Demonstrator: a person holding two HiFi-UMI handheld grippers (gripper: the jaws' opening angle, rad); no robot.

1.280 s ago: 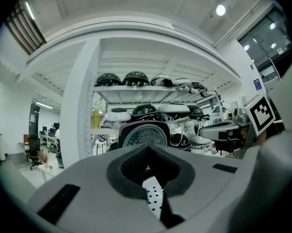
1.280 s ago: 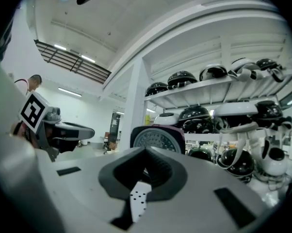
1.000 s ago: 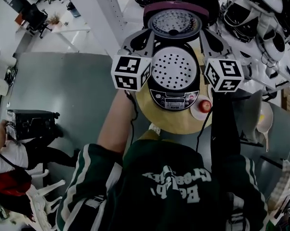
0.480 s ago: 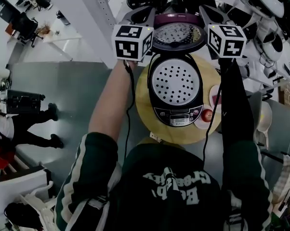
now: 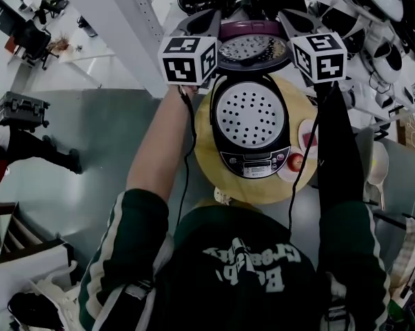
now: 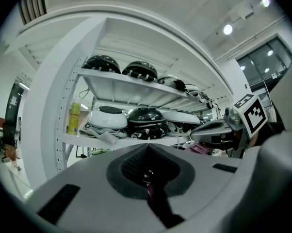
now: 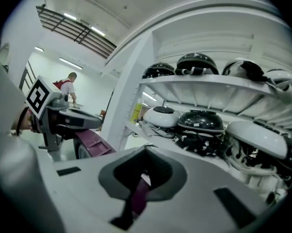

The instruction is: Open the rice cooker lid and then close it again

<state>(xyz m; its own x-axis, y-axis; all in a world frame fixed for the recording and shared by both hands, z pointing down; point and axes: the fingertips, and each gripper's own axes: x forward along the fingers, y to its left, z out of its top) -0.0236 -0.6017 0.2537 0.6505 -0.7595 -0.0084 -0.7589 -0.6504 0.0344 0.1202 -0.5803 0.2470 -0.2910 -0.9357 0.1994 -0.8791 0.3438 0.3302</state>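
- Open rice cooker (image 5: 252,158) on the round wooden desk (image 5: 206,154); purple-rimmed lid (image 5: 254,47) raised at the far side, between the two tongs
- Left tongs (image 5: 209,21) just beside the lid's left edge; right tongs (image 5: 290,19) just beside its right edge; touching or apart, impossible to tell
- Both pairs pressed together, nothing pinched; only a purple sliver showing through each narrow slit
- Inside the cooker body, a white tray (image 5: 249,116) full of round holes; just beside the cooker, a small saucer (image 5: 284,169) holding a red fruit (image 5: 295,161)
- Beyond, shelves (image 7: 204,84) loaded with more cookers; lid's outer face turned away and hidden; tips of the tongs hard to make out in the head view
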